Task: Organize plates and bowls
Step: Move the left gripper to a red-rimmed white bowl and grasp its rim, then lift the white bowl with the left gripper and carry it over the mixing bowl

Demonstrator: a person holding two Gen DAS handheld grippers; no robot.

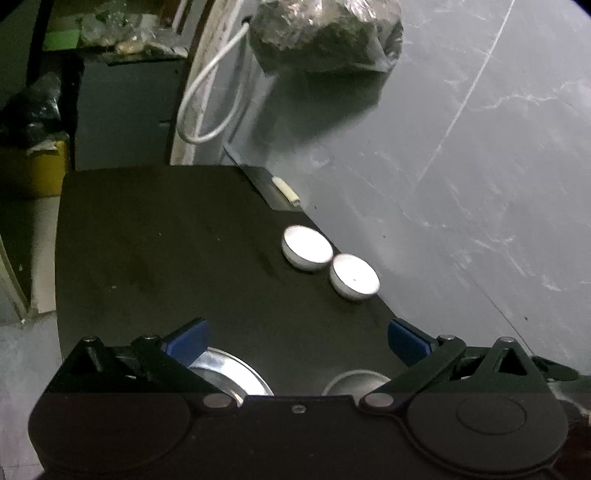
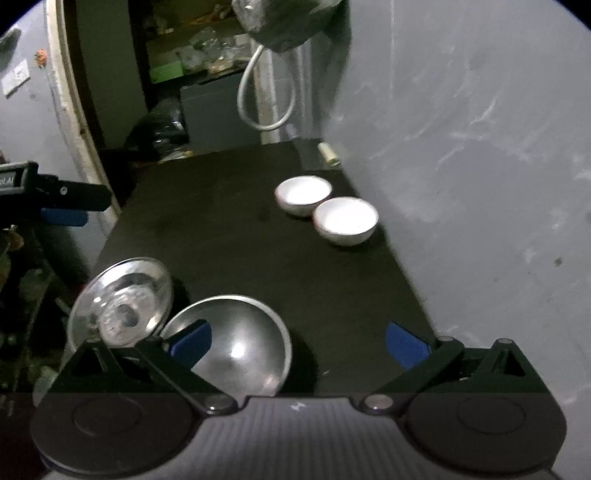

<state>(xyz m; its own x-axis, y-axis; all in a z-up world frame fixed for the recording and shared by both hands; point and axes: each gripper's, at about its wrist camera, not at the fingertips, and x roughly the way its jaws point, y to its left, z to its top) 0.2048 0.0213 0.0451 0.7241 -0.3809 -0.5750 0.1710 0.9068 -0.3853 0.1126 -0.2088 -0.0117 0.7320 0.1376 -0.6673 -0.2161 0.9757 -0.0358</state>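
Note:
Two white bowls (image 1: 306,253) (image 1: 354,277) sit side by side on the black table (image 1: 166,258), close to the grey wall. My left gripper (image 1: 297,345) is open and empty, above a shiny steel plate (image 1: 229,373) and a steel bowl (image 1: 354,382), both partly hidden under it. In the right wrist view the steel plate (image 2: 122,306) leans on the rim of the steel bowl (image 2: 236,343) at the table's near left. My right gripper (image 2: 299,341) is open above the steel bowl with nothing held. The white bowls (image 2: 303,194) (image 2: 345,219) lie farther back. The left gripper (image 2: 70,205) shows at the left edge.
A grey marbled wall (image 1: 480,184) runs along the table's right side. A filled plastic bag (image 1: 325,33) and a looped white cable (image 1: 210,103) hang at the far end. A small white cylinder (image 1: 288,192) lies at the far corner. A yellow container (image 1: 33,170) stands beyond the left edge.

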